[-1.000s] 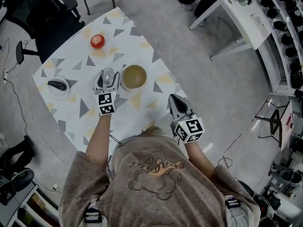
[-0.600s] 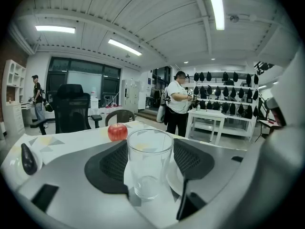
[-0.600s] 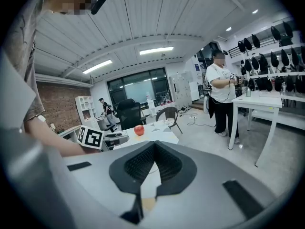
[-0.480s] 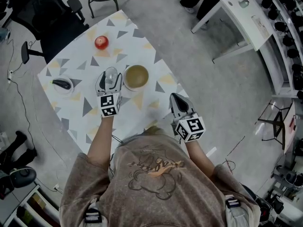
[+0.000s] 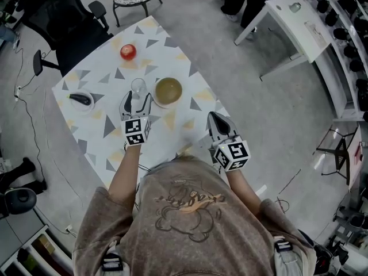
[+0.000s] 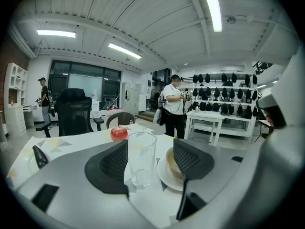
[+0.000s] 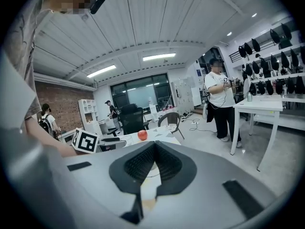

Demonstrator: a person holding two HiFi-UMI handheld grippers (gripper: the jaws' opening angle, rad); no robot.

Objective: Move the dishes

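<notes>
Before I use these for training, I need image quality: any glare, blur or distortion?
Head view: dim, washed-out, curved edges. Left gripper view: fisheye with black corners, ceiling light glares, glass sharp. Right gripper view: fisheye too, claw slightly soft.

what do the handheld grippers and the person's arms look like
The left gripper and right gripper each have a pale grey body, dark ribbed jaw pads and a white cube with black square markers. The person wears a brown short-sleeved t-shirt with a cartoon print, leaving the forearms bare.

Clear glass tumbler point(image 6: 141, 159), glossy apple point(image 6: 119, 133)
</notes>
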